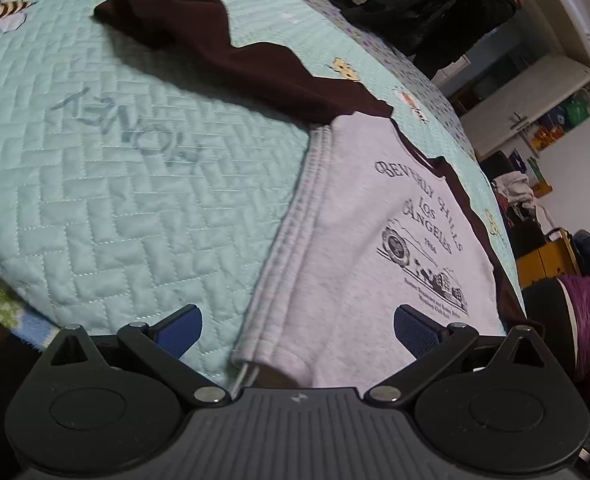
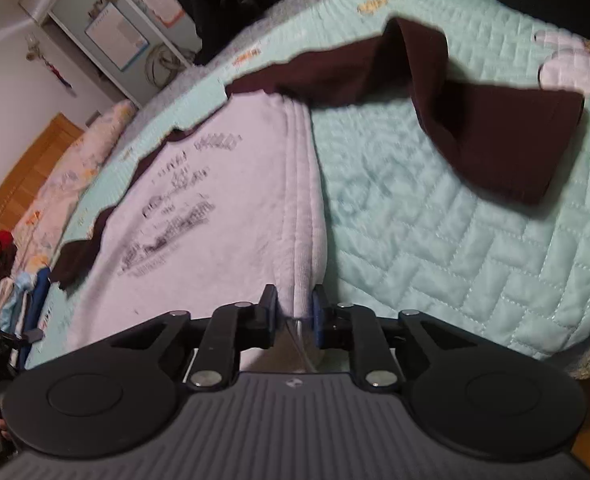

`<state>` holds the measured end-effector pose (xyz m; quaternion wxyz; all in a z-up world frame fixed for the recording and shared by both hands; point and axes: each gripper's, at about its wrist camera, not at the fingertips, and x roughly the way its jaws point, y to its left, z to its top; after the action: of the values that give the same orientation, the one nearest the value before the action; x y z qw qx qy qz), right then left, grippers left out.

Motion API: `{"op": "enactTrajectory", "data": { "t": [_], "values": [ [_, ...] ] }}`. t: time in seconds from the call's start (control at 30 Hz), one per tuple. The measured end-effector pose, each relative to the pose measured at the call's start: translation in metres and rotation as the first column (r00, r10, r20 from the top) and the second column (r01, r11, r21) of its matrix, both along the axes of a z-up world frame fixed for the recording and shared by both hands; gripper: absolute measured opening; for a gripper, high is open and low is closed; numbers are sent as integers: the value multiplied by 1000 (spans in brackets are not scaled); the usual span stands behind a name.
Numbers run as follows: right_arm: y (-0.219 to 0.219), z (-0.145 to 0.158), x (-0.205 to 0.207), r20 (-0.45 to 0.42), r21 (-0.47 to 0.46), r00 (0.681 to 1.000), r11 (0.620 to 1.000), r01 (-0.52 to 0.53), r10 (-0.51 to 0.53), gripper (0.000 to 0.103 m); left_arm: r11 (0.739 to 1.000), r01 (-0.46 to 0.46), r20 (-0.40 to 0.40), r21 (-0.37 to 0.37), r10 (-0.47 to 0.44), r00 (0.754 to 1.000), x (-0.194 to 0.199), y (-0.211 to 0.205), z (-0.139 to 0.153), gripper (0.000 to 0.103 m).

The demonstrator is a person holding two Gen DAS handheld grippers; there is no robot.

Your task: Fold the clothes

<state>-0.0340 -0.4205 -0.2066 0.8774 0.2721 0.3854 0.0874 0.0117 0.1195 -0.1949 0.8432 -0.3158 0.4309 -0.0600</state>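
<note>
Between right gripper pads, sweatshirt hem edge is pinched on bed; left gripper released, hem straddled. Next, prob.: left pinch needed before folding.

Readable text, left wrist view: "HONEY" stitched on mint quilted bedspread, upside down to camera; sweatshirt grey front print reads "BEVERLY HILLS / LOS ANGELES", round seal and skyline graphic under it, year beside seal and small lines below too fine to read. Right wrist view: same print on sweatshirt motion-blurred, illegible; wall posters unreadable
</note>
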Motion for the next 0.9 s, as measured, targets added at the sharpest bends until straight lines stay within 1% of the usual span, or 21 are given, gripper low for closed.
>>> {"op": "enactTrajectory", "data": {
  "t": [0.07,0.1,0.2,0.47,0.53,0.57,0.6,0.63,0.67,0.73,0.8,0.83,0.9],
  "values": [
    [1,11,-4,14,-39,1000,999,9,-8,17,1000,12,-25,-3,-12,1000,4,0,-5,102],
    [1,12,-3,0,-63,1000,998,10,-10,17,1000,14,-30,0,-14,999,6,-1,-7,102],
    [0,0,4,-70,-125,997,992,21,-30,17,1000,23,-45,7,-23,999,13,-5,-13,102],
    [-7,-18,5,-96,-47,993,997,59,-63,17,998,58,-58,35,-56,997,28,-13,-21,102],
    [-9,-21,5,-98,-30,993,997,69,-72,17,995,76,-50,61,-73,996,28,-16,-20,101],
    [-9,-22,5,-100,-21,992,997,75,-77,17,993,87,-45,80,-84,995,28,-19,-19,96],
    [-10,-23,5,-102,-12,991,997,81,-82,17,989,101,-39,110,-97,994,28,-22,-18,86],
    [-11,-24,4,-104,-6,991,996,86,-86,17,984,117,-35,137,-114,993,28,-25,-17,81],
    [-11,-23,4,-105,-5,991,996,86,-86,17,978,132,-31,158,-129,991,28,-27,-15,74],
    [-11,-23,4,-107,-7,990,996,87,-87,17,980,143,-21,135,-142,990,28,-27,-13,71],
    [-10,-22,4,-110,-9,990,996,86,-87,17,989,114,-7,89,-114,993,27,-20,-11,71],
    [-11,-22,4,-110,-6,990,996,88,-88,17,994,93,-3,52,-93,996,27,-15,-12,72],
    [-12,-22,4,-112,0,990,996,92,-91,17,998,62,-20,-33,-63,998,27,-3,-19,74]
  ]
}}
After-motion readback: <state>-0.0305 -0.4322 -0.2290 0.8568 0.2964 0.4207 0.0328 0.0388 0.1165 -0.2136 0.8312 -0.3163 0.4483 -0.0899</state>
